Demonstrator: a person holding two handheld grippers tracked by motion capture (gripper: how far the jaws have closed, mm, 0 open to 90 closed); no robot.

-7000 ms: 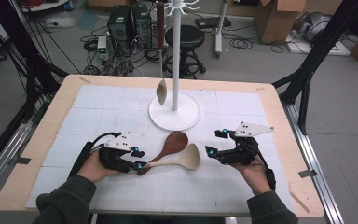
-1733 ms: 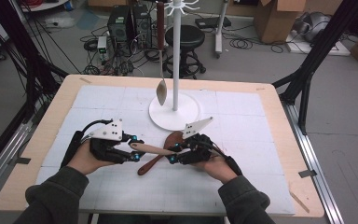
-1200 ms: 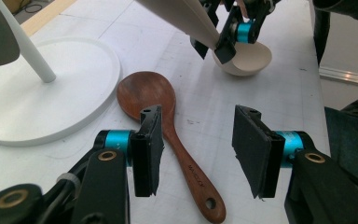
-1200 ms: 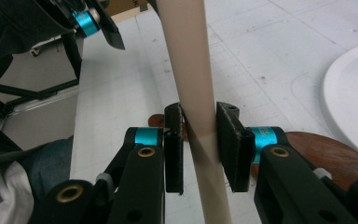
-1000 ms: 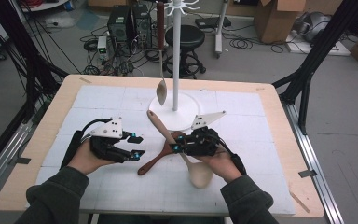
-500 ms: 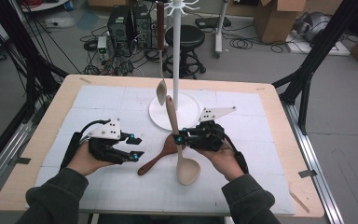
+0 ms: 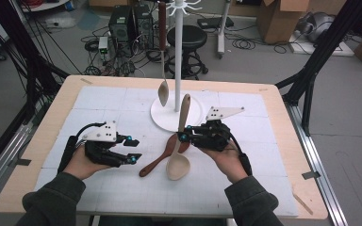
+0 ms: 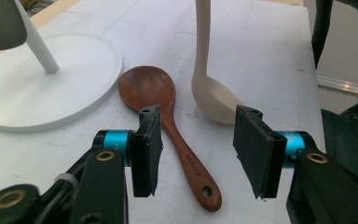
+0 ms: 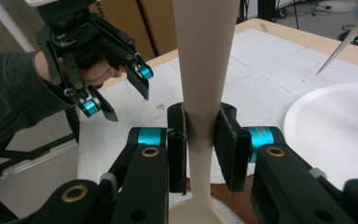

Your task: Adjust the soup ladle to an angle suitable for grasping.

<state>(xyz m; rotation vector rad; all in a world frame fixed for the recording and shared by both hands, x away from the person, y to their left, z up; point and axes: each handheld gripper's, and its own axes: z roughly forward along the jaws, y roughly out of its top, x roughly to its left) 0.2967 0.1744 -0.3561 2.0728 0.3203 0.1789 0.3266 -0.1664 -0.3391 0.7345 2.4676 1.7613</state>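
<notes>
My right gripper is shut on the handle of a pale wooden spoon. The spoon stands nearly upright, handle tip up and bowl down by the mat. In the right gripper view both pads press on that handle. A dark wooden spoon lies flat on the mat just left of the pale bowl. My left gripper hovers to its left, open and holding nothing. In the left gripper view the dark spoon and the pale bowl lie beyond the spread jaws of the left gripper.
A white stand with a round base and a pole rises behind the spoons. A spoon hangs from it, over the base's left edge. The white gridded mat covers most of the wooden table.
The right gripper has swung the pale spoon from slanting back-left to nearly upright, and its bowl moved left toward the dark spoon. The left gripper stayed put.
</notes>
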